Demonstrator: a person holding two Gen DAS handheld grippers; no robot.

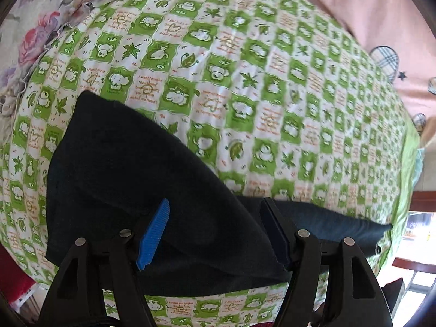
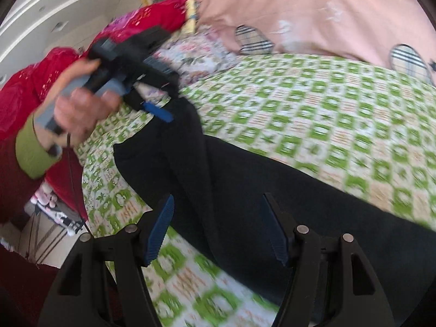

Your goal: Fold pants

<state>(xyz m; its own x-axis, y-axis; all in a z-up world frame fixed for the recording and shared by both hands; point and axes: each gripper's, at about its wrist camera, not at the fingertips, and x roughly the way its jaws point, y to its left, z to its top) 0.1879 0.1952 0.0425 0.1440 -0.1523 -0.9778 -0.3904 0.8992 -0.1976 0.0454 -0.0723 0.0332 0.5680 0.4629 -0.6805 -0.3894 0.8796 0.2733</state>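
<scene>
Left wrist view: dark pants [image 1: 152, 179], soft matte knit, lying folded over directly beneath the left gripper [image 1: 215, 234], one leg running off past the right-hand finger toward the bed's edge. Jaws spread wide, nothing pinched; ribbed blue pads [image 1: 154, 234] hovering over the cloth, whether touching it cannot be told. Beyond the pants, ahead of the fingers, a quilted bedsheet [image 1: 245, 87] in green and white squares with leaf and animal prints. Further ahead-left, a floral cloth [image 1: 32, 43] with a ruffled edge; ahead-right, a smooth pink cover [image 1: 381, 21] with plaid patches.

Right wrist view, blurred: same pants [image 2: 245, 179] stretched as a long dark band under and ahead of the right gripper [image 2: 218, 229], jaws likewise apart and gripping nothing, angled down at the fabric. Ahead-left of it, the left hand [image 2: 79, 109] wrapped around the other tool's grey handle, wrist bent, green cuff [image 2: 32, 152] under a glossy red sleeve, that tool tipped steeply down over the pants' far end.
</scene>
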